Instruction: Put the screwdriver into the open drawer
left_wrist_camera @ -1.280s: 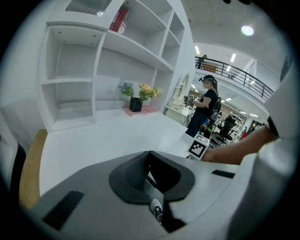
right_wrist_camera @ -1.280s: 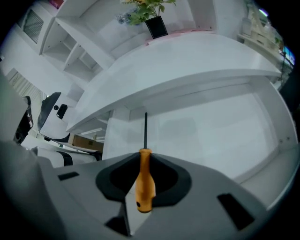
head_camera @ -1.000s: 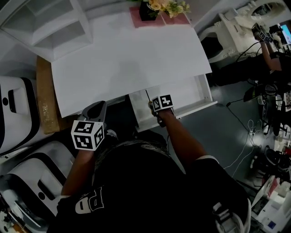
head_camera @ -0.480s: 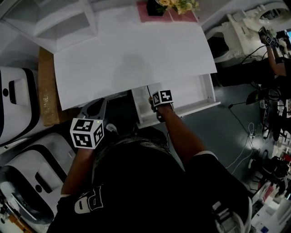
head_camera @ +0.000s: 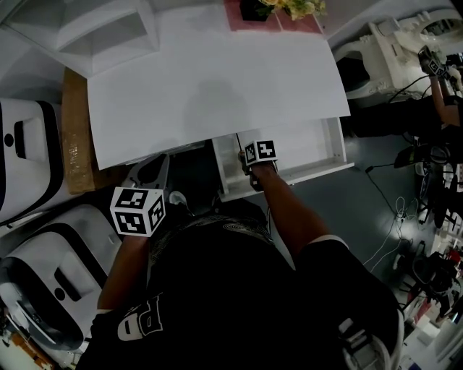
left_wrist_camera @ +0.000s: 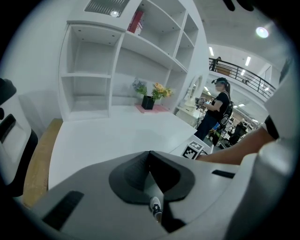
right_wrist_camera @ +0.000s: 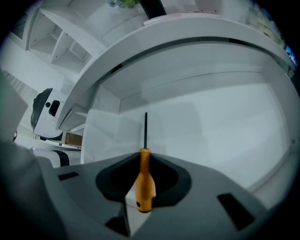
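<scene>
The right gripper [right_wrist_camera: 145,156] is clenched on a screwdriver with an orange plastic handle and a thin dark metal shaft [right_wrist_camera: 144,180]. Its two jaws press on the upper part of the handle, the butt of the handle lies back between them, and the shaft points out past the tips. The tool hangs over the left part of the open white drawer [head_camera: 312,172], tip aimed steeply down at the drawer's pale floor. Whether the tip touches that floor cannot be told.

The drawer is pulled out toward the person from under the near right edge of a wide white desk top [head_camera: 217,79]. In the right gripper view its white side wall and back wall rise around the shaft.

The left gripper [left_wrist_camera: 150,153] has its jaws closed together with nothing between them. It is held near the person, left of the drawer and just off the desk's near edge.

At the far left stands a white shelf unit [head_camera: 94,32]; a red object [left_wrist_camera: 136,22] sits in one upper compartment. At the far edge of the desk a dark pot of flowers [left_wrist_camera: 149,99] rests on a pink mat [head_camera: 305,22].
</scene>
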The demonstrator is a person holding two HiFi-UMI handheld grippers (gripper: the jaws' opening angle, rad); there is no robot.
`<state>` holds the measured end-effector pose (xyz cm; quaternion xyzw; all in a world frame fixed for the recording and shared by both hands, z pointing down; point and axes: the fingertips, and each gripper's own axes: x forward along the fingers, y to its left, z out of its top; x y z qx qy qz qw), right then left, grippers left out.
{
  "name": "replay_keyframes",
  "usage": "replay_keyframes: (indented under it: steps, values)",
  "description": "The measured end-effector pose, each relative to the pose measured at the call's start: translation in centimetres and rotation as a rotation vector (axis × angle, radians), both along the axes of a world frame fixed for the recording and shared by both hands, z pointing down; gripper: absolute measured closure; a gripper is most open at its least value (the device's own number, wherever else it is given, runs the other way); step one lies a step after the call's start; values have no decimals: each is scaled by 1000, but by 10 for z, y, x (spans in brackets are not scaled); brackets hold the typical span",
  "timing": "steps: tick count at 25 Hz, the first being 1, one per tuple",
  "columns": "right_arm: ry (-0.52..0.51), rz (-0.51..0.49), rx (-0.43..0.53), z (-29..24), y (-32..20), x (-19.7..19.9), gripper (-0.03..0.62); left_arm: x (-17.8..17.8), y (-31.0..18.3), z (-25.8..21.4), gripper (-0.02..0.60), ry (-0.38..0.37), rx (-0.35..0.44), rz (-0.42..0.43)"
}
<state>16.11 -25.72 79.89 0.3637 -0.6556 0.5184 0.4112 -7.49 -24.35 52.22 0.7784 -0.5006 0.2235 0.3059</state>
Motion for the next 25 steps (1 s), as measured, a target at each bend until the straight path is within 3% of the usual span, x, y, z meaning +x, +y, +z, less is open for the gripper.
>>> replay_keyframes:
  steps: [25]
  values:
    - [25, -27, -22, 16, 6, -2, 516, -4, -1, 3, 571, -5, -17, -10]
